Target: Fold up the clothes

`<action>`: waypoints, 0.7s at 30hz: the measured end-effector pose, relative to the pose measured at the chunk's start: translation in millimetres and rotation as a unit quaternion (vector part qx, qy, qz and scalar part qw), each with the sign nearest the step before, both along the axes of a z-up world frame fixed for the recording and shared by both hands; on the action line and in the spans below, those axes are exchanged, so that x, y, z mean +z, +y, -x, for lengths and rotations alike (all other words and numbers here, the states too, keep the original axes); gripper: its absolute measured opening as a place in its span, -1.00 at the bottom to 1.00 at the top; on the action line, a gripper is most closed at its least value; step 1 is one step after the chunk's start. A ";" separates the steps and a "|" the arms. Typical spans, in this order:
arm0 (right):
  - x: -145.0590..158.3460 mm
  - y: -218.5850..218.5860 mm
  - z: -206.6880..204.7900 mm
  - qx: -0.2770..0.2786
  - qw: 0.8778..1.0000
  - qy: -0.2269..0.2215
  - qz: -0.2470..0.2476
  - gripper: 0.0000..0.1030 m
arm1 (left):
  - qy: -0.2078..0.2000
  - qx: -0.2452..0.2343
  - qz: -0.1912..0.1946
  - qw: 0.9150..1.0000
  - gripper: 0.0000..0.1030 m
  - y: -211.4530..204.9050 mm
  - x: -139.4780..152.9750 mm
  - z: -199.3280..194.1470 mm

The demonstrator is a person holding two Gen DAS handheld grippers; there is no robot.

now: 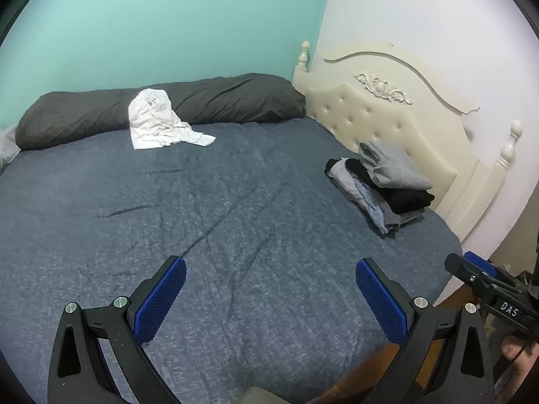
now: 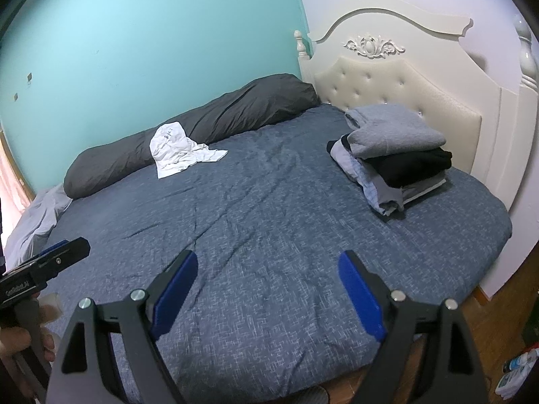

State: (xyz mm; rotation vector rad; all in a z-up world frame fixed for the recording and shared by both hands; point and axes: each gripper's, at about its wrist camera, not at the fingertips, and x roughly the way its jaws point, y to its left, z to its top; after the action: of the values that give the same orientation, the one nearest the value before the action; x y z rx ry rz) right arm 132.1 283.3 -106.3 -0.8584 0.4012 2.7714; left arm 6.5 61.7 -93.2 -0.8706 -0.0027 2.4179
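Both grippers hover empty over the blue bedspread (image 1: 235, 202).

Left gripper (image 1: 271, 269) and right gripper (image 2: 267, 262) have jaws spread apart. A crumpled white shirt (image 1: 161, 121) lies against the dark bolster (image 1: 235, 97); its print is unreadable. The folded stack (image 1: 384, 185) sits by the headboard (image 1: 387, 124), lower layers mostly hidden.

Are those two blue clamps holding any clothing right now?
No. The left gripper and right gripper are both open and hold nothing; the white shirt lies untouched.
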 end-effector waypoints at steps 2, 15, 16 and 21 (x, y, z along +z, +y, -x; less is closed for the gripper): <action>0.4 -0.1 -1.4 0.000 1.000 0.001 -0.001 0.68 | 0.002 0.000 0.001 1.000 0.99 0.4 1.1 -1.4; 0.4 -1.5 -9.0 0.001 1.000 -0.001 -0.003 0.68 | 0.008 0.007 0.010 1.000 0.99 2.3 3.0 -12.9; 0.2 -1.4 -9.7 0.001 1.000 -0.001 -0.003 0.68 | 0.009 0.009 0.010 1.000 0.99 2.1 3.7 -13.6; 0.1 -1.0 -11.8 0.000 1.000 -0.001 -0.002 0.68 | 0.017 0.015 0.017 1.000 0.99 2.2 6.6 -17.4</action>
State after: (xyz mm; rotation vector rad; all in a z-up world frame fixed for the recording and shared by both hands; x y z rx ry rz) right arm 143.9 282.3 -106.2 -0.8604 0.3948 2.7704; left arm 23.9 63.8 -86.6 -0.8510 0.0390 2.4667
